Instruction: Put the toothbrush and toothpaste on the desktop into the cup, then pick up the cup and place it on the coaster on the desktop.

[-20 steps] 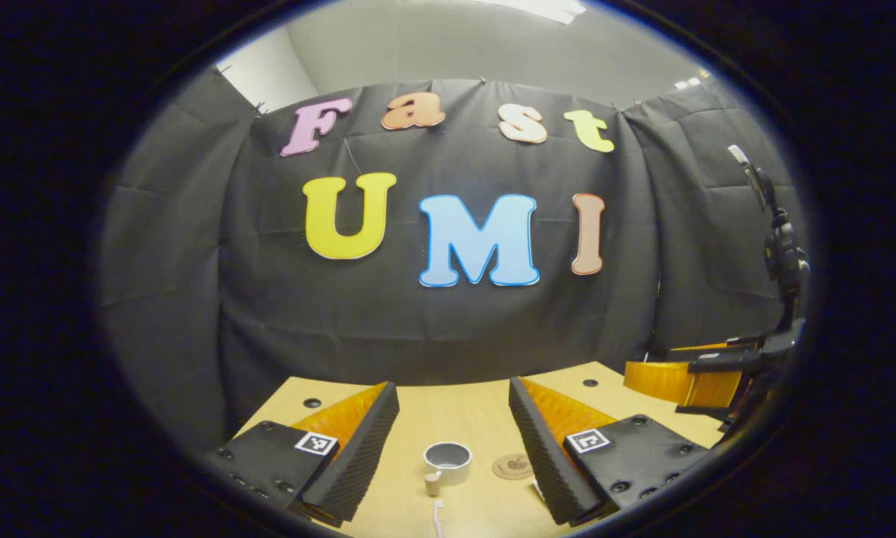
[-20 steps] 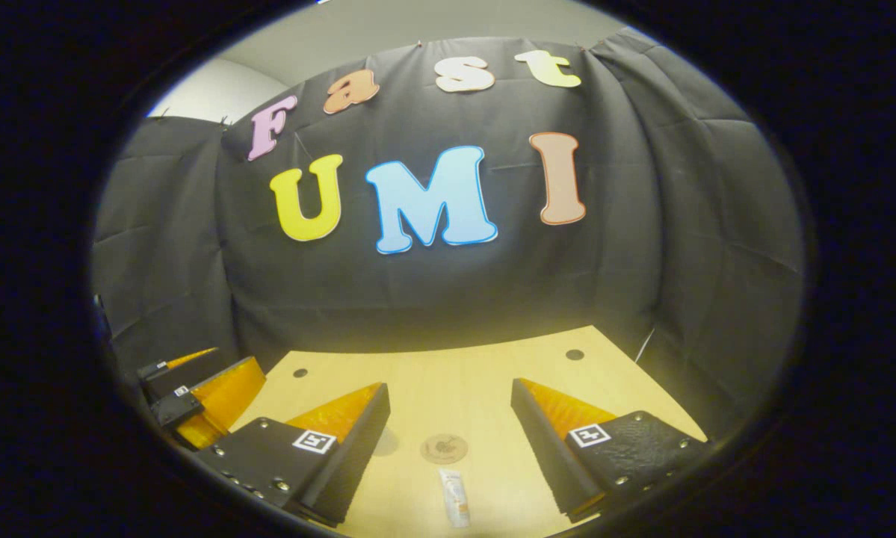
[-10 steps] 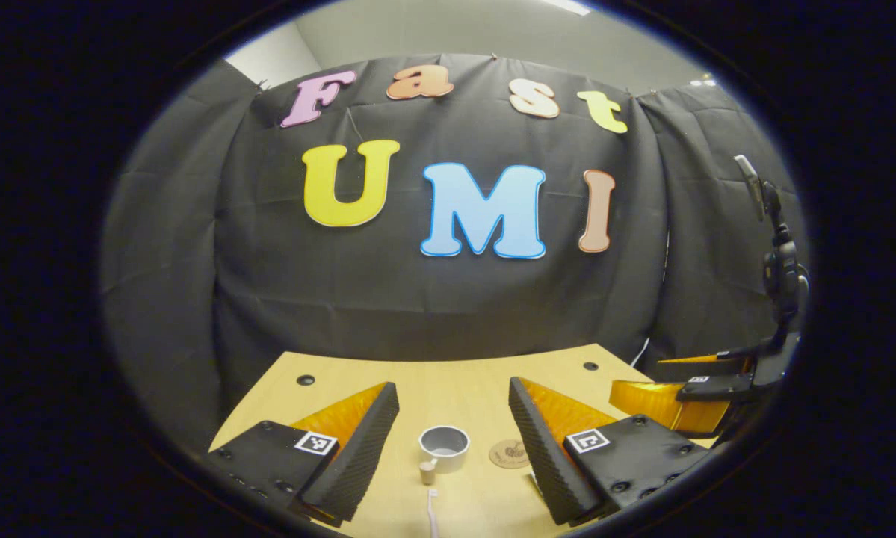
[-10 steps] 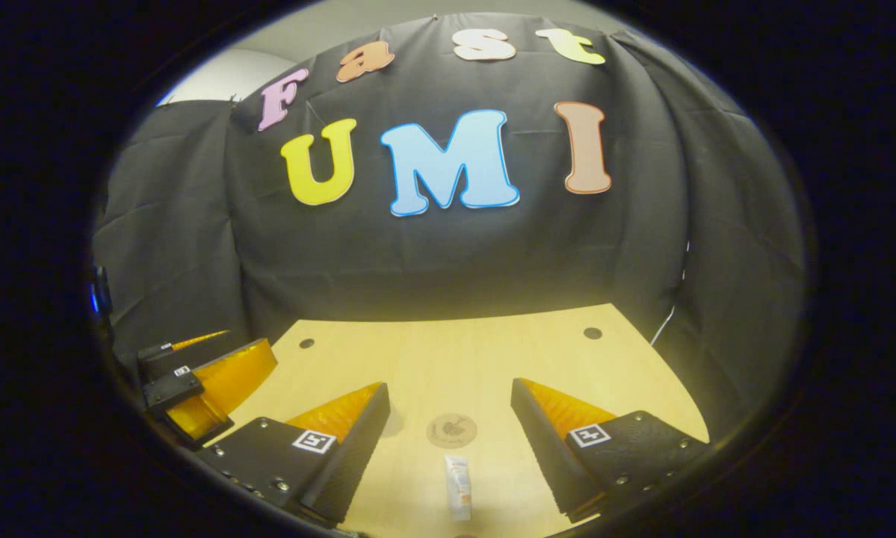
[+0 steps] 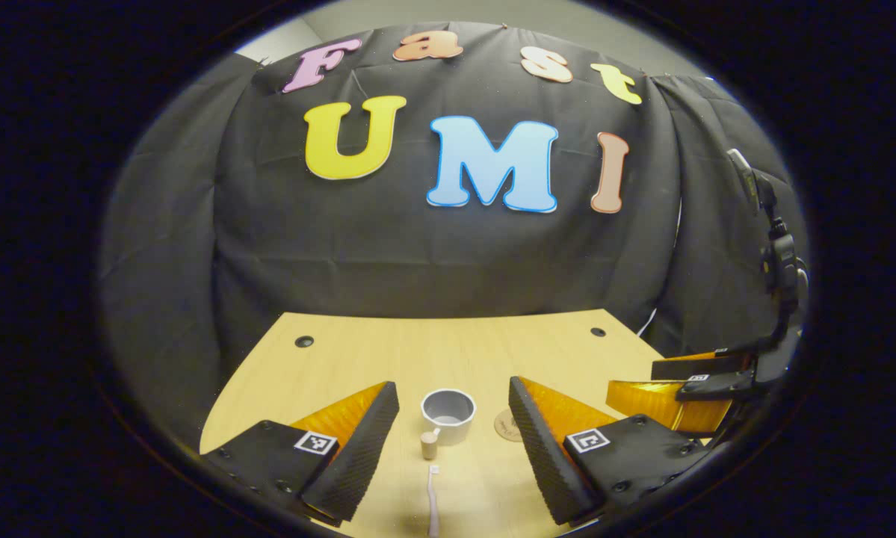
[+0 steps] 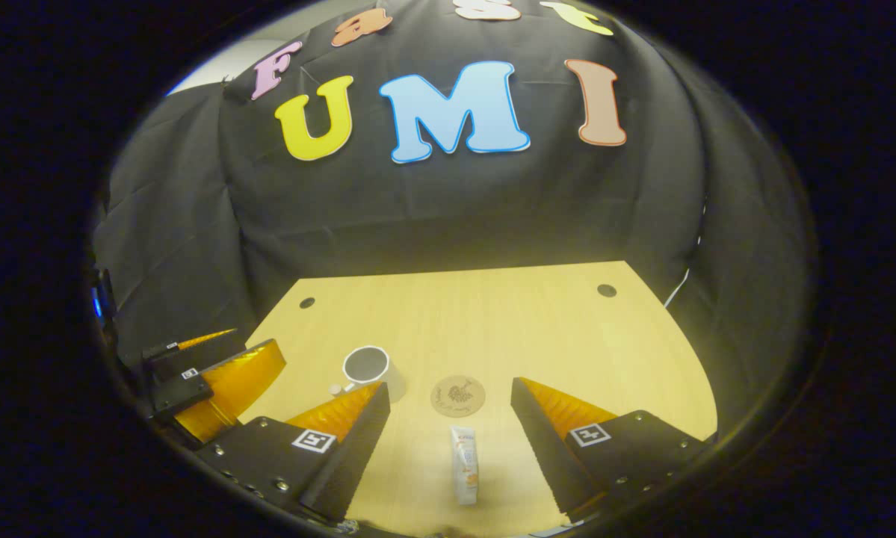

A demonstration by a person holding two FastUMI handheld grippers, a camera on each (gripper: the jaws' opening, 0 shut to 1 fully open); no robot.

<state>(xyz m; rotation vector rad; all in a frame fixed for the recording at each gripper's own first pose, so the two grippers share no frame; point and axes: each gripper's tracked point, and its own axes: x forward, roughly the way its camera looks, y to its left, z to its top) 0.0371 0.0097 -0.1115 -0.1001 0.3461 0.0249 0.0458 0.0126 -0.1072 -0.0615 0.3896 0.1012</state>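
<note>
Left tongs spread wide above the bench, gripping nothing. Right tongs likewise spread, empty. Near the bench's front edge: cup, toothbrush before it, coaster just beside, toothpaste nearer the edge, apart.

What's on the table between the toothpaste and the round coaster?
Nothing. In the right gripper view, bare wood lies between the toothpaste and the coaster on the table; the cup stands off to the coaster's left.
</note>
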